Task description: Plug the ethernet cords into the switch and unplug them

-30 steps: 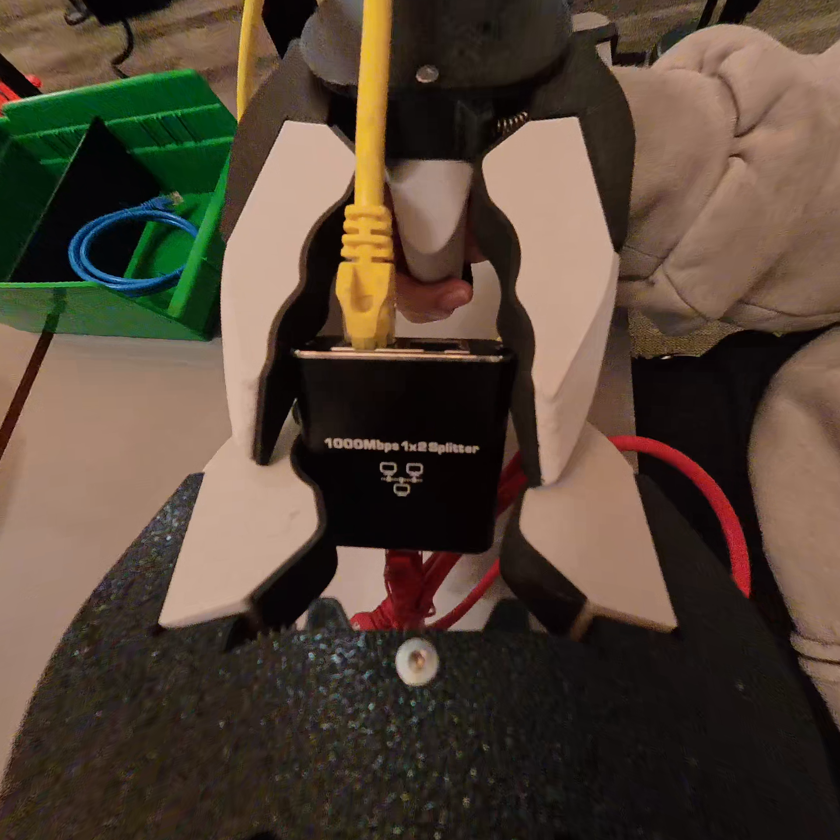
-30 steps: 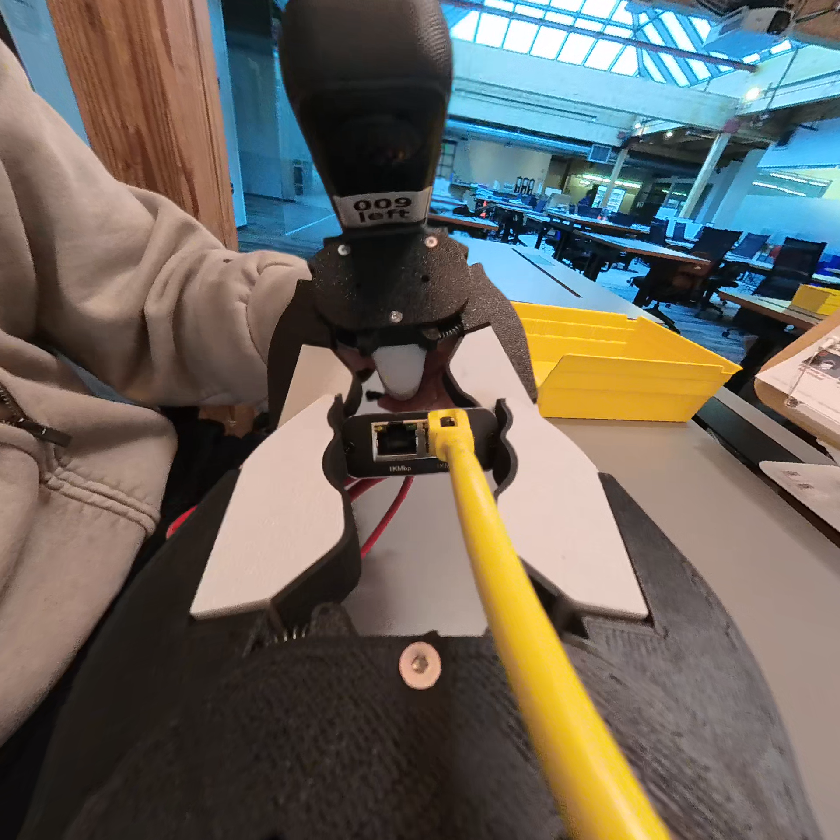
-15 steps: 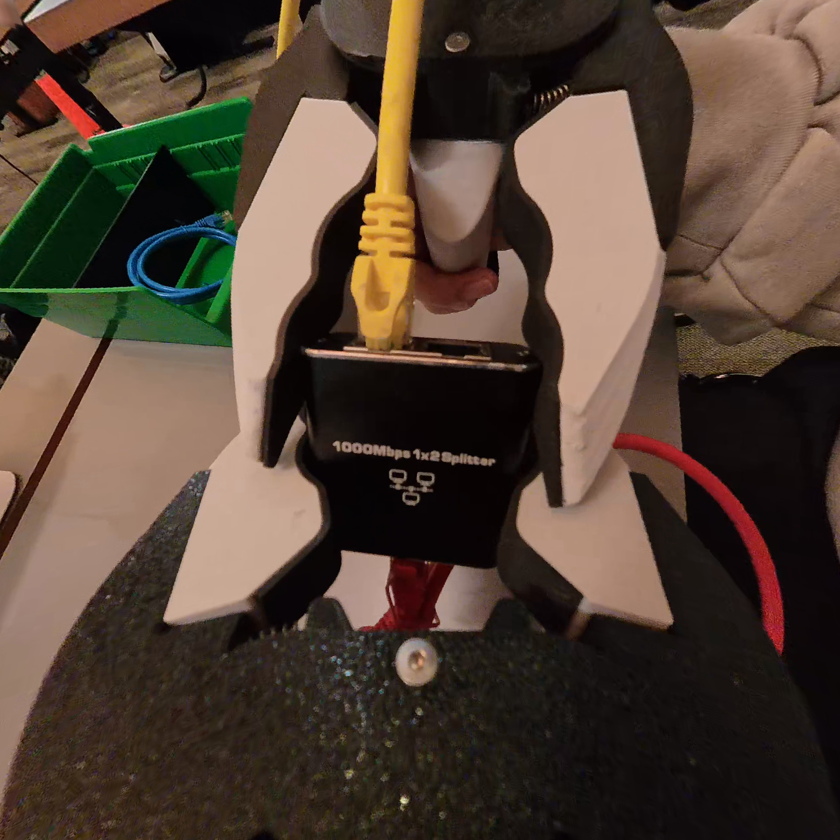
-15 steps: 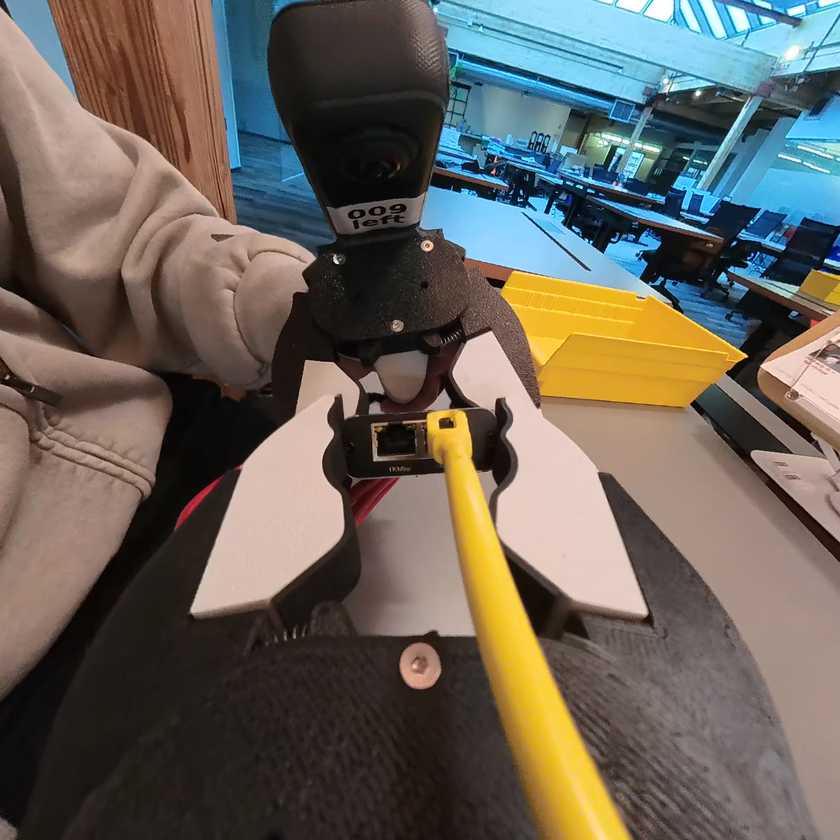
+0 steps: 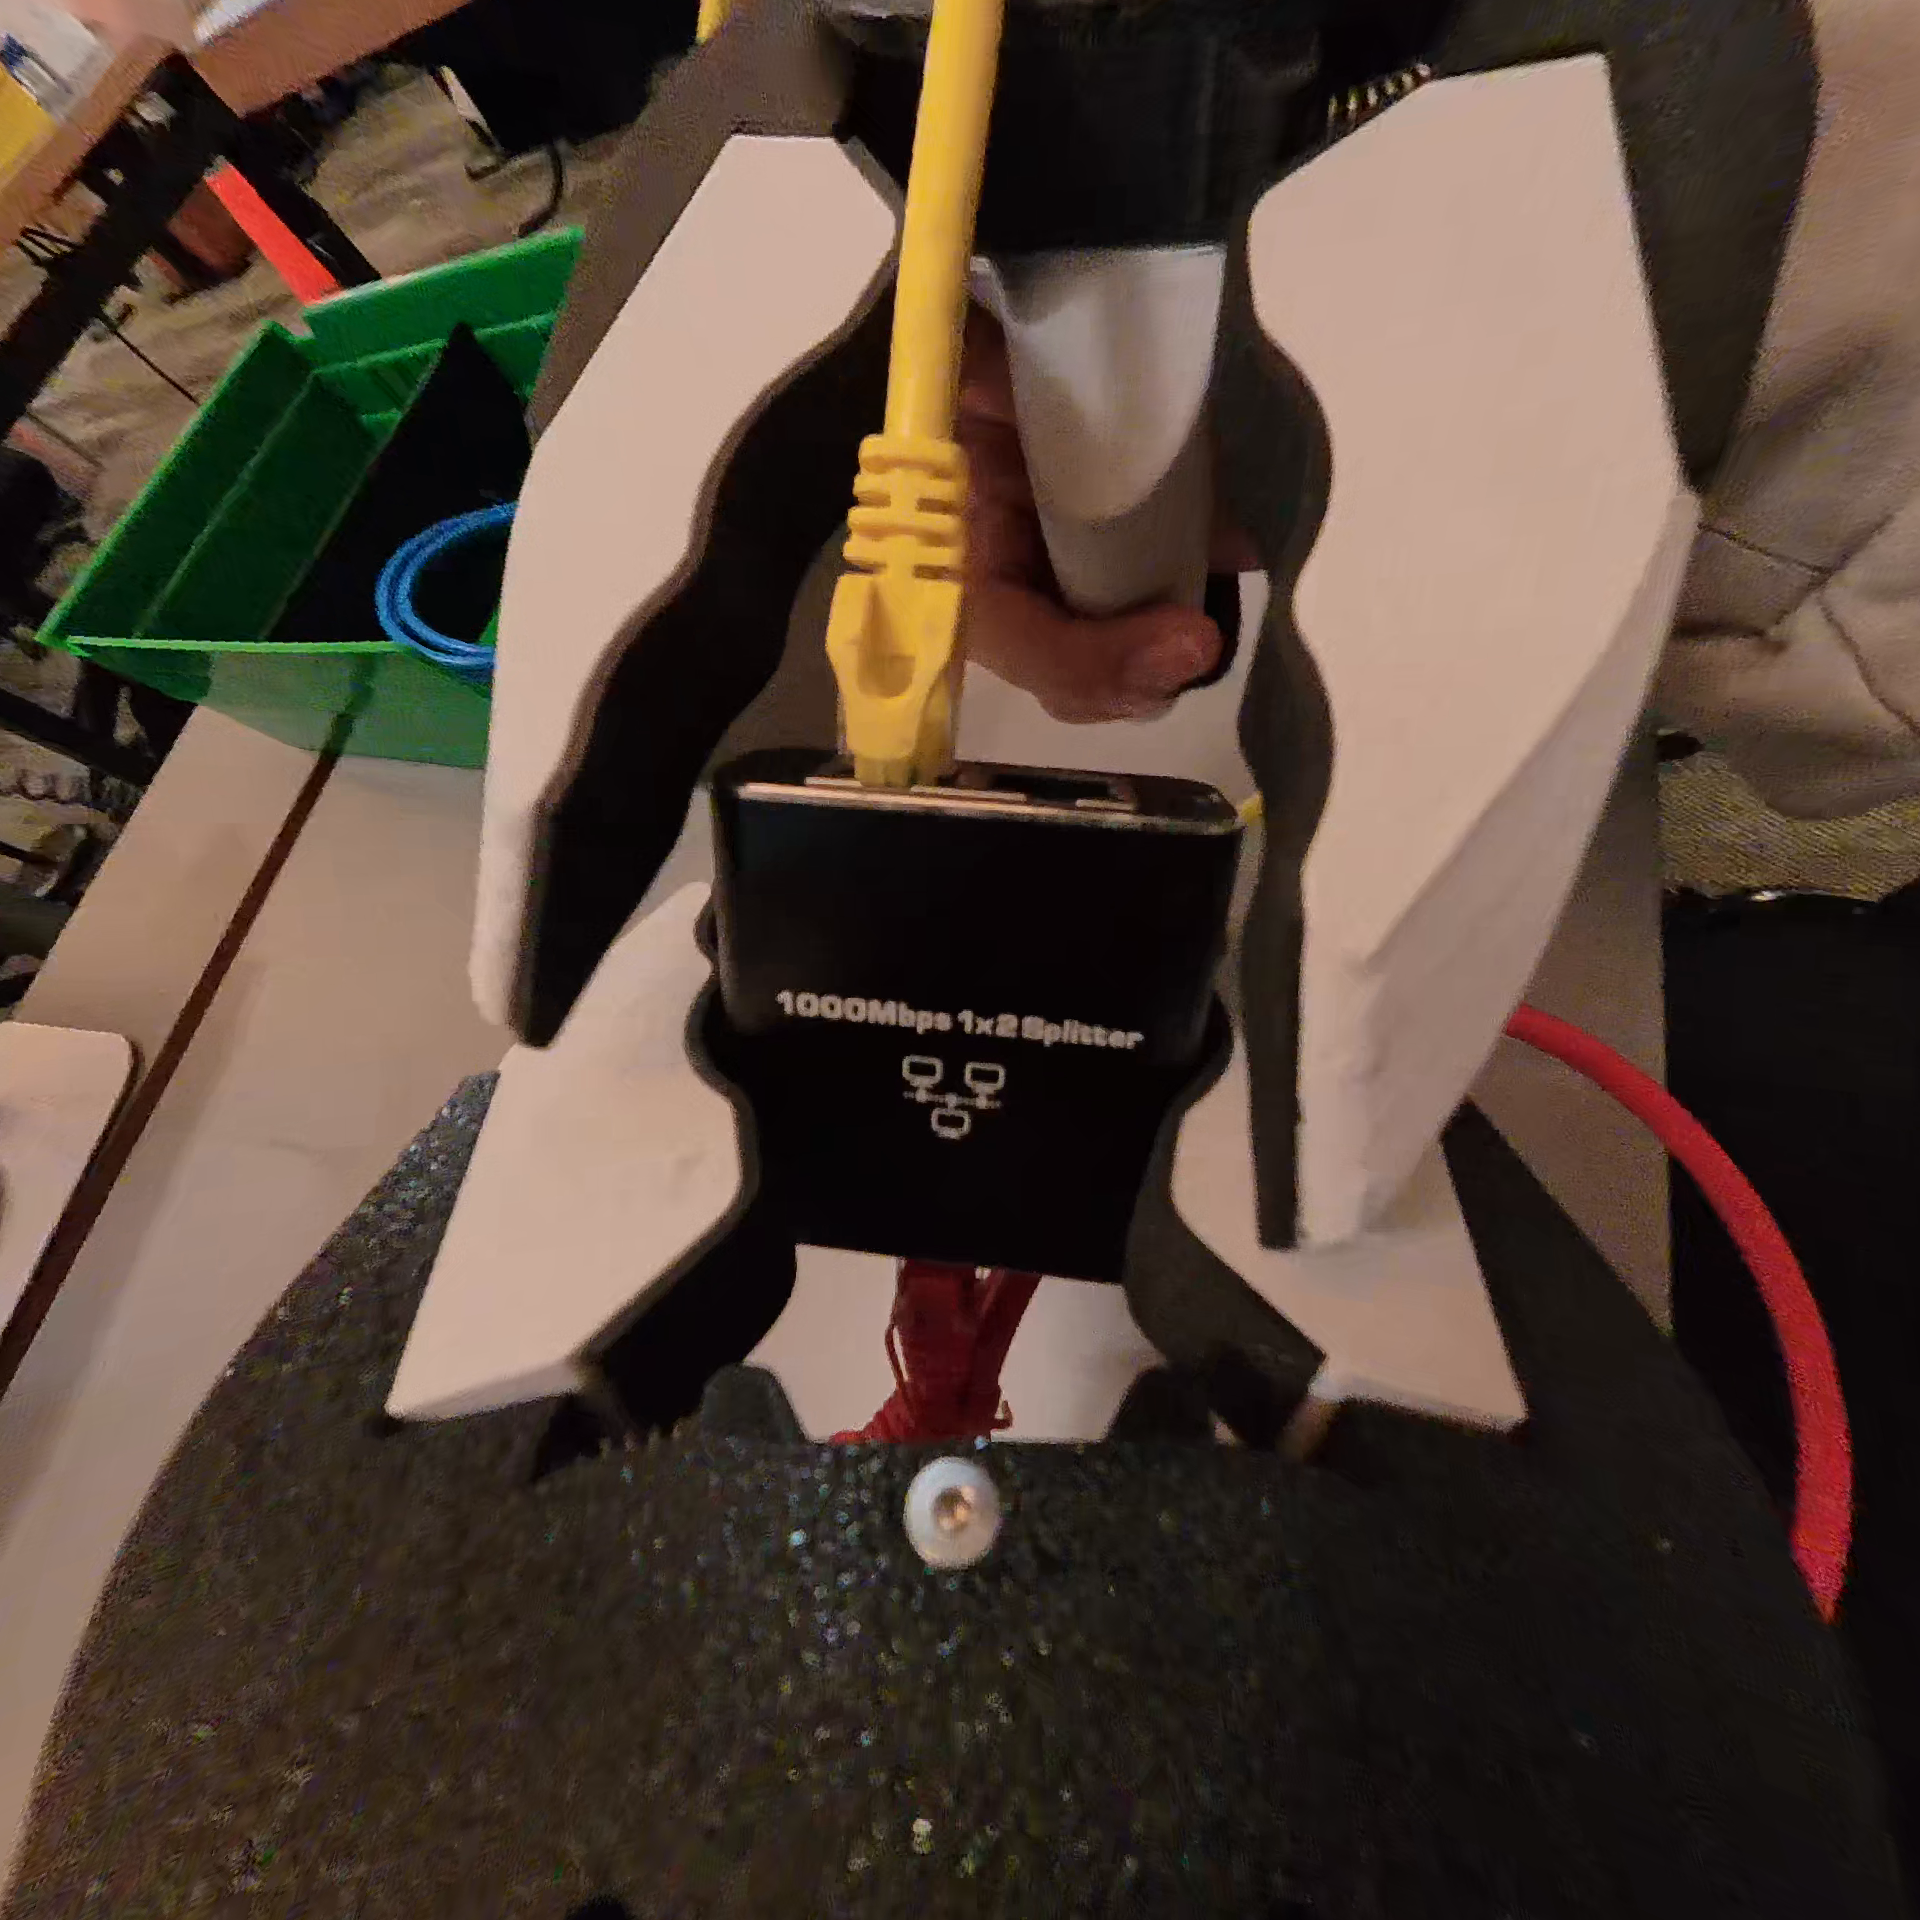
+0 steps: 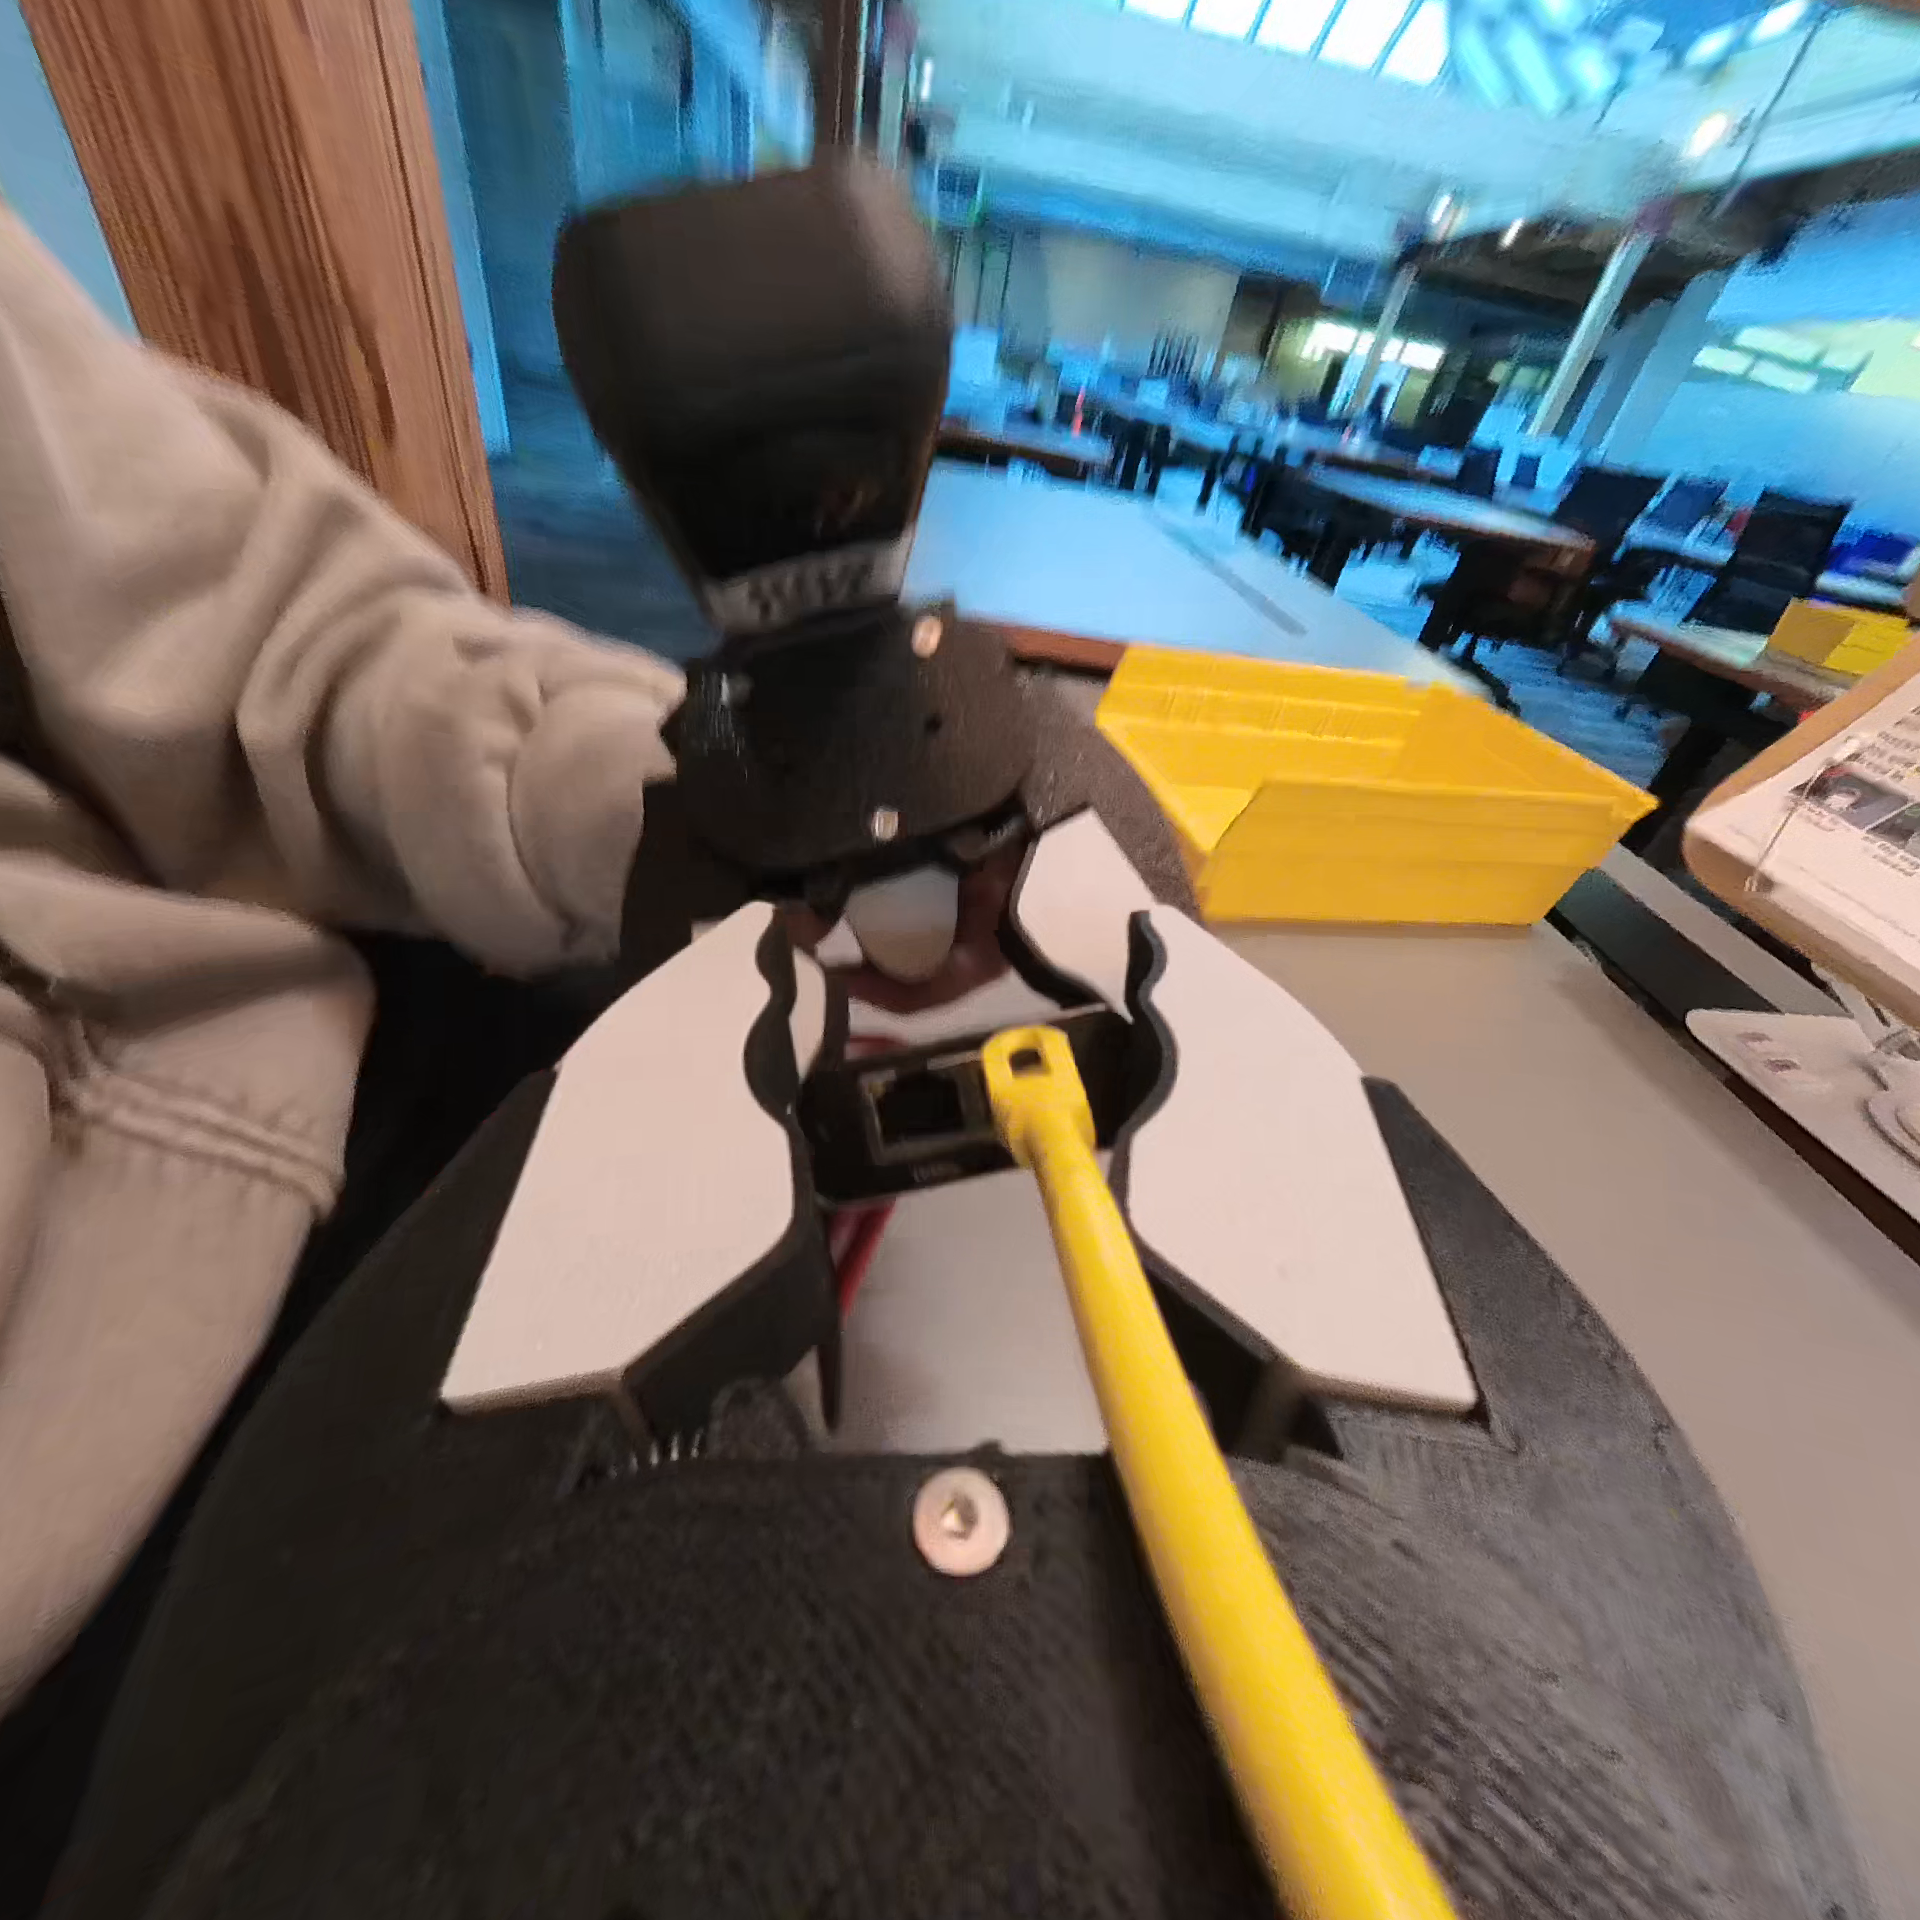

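Observation:
My left gripper (image 5: 961, 1008) is shut on a black splitter box (image 5: 977, 935) and grips its sides. A yellow ethernet plug (image 5: 899, 644) sits in the box's left port; the port beside it (image 5: 1049, 790) is empty. My right gripper (image 6: 961, 966) is open, and its white fingers (image 5: 623, 520) straddle the box without clamping it. The yellow cord (image 6: 1174, 1455) lies over the right gripper's body and runs to the plug (image 6: 1029, 1070). The splitter's face (image 6: 914, 1117) shows one empty port. A red cord (image 5: 1766, 1299) leaves the box's near end.
A green bin (image 5: 260, 582) holding a coiled blue cord (image 5: 436, 592) stands on the table (image 5: 208, 1039) at the left. A yellow bin (image 6: 1351, 810) stands beyond the grippers. A board with papers (image 6: 1829, 831) is at the right. A person's beige sleeve (image 6: 312, 727) is at the left. The tips of one gripper are about 8 cm away from the tips of the other.
Both views have swung and blurred. In the right view the splitter and left gripper now sit lower and tilted. The yellow plug stays in its port; neither gripper has changed its state.

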`<state>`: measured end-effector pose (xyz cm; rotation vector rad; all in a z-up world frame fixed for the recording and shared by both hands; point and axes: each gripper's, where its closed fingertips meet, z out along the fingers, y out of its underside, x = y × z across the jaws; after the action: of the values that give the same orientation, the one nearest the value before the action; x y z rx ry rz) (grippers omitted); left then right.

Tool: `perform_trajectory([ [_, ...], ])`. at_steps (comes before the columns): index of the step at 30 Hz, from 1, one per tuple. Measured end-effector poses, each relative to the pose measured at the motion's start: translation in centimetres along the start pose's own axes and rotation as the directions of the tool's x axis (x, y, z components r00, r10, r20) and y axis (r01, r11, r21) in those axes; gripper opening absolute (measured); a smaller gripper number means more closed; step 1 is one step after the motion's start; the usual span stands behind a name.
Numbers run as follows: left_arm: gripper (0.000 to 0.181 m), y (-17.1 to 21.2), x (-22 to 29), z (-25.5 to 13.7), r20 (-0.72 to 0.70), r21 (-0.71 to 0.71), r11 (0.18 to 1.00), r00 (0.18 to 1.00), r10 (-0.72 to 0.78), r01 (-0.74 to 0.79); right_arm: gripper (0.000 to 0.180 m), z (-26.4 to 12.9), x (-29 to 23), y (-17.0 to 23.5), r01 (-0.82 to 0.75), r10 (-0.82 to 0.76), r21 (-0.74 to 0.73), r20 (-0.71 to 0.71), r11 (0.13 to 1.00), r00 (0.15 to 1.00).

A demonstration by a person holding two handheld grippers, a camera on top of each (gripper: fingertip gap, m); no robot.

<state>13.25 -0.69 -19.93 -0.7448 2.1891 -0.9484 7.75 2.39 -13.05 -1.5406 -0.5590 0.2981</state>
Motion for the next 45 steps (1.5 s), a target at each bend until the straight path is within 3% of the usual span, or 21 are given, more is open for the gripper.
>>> perform_trajectory([
  [1, 0.081, -0.2, -0.4, 0.1, 0.026, 0.015, 1.0, 1.0, -0.003, 0.003, 0.063, 0.0, 0.3, -0.9, -0.03, 0.031, 0.061, -0.015, 0.998, 0.999],
  [7, 0.08, 0.0, -5.5, -1.3, 0.35, 0.014, 0.998, 0.935, -0.06, 0.058, 0.057, -0.7, 5.6, -0.7, -0.252, 0.294, 0.17, -0.301, 0.953, 0.907],
  [12, 0.079, -0.5, -9.7, -5.2, 0.602, 0.075, 0.996, 0.794, -0.082, 0.046, 0.036, -0.9, 6.7, -2.3, -0.342, 0.461, 0.364, -0.322, 0.866, 0.827],
  [17, 0.078, -2.2, -9.9, -6.9, 0.721, 0.086, 0.993, 0.692, -0.009, -0.077, 0.029, 0.6, 5.0, -4.6, -0.308, 0.437, 0.414, -0.267, 0.857, 0.859],
  [25, 0.078, -3.6, -9.3, -7.8, 0.785, 0.052, 0.981, 0.614, 0.076, -0.187, 0.015, -0.4, 4.4, -6.9, -0.272, 0.447, 0.545, -0.218, 0.793, 0.868],
  [38, 0.078, -3.0, -9.8, -8.6, 0.817, 0.066, 0.979, 0.573, 0.059, -0.195, 0.014, 0.7, 3.9, -5.8, -0.282, 0.406, 0.471, -0.185, 0.836, 0.895],
  [45, 0.078, -2.5, -10.1, -9.1, 0.844, 0.014, 0.975, 0.525, 0.109, -0.224, 0.014, 1.1, 4.0, -5.6, -0.345, 0.48, 0.51, -0.158, 0.788, 0.863],
])
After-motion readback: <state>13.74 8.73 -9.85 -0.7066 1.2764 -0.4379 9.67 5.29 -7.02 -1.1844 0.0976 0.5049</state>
